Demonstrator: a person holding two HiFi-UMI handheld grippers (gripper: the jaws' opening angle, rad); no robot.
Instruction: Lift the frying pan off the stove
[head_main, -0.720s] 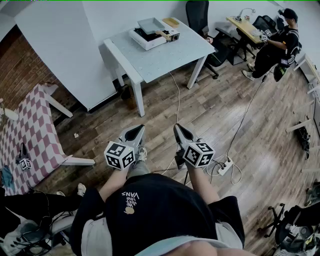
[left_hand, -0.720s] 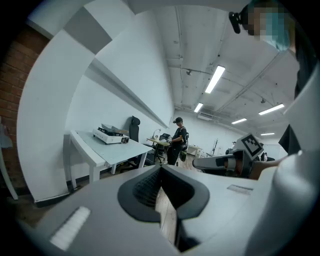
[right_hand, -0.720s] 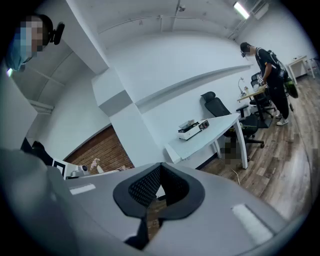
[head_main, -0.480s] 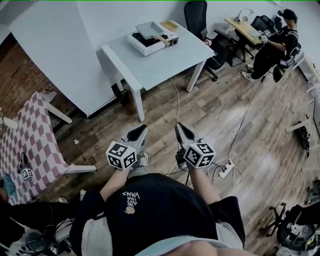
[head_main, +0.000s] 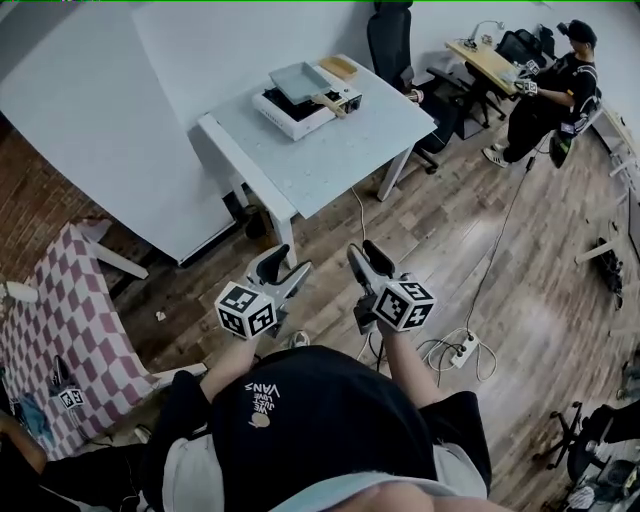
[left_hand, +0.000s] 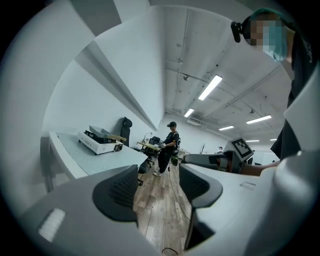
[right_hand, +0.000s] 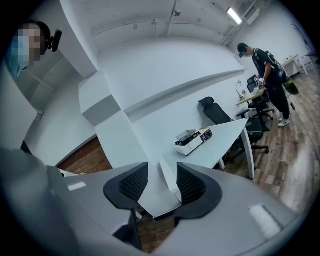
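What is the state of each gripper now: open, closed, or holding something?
Left gripper: open, nothing between its jaws.
Right gripper: open, nothing between its jaws.

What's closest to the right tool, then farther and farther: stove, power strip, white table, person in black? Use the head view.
1. Power strip, on the floor, right.
2. White table, ahead.
3. Stove, at the table's far end.
4. Person in black, far right corner.

Empty right tool (right_hand: 162, 184), jaws apart, well away from stove (right_hand: 194, 143) and frying pan (right_hand: 187, 134) on white table (right_hand: 222, 144)
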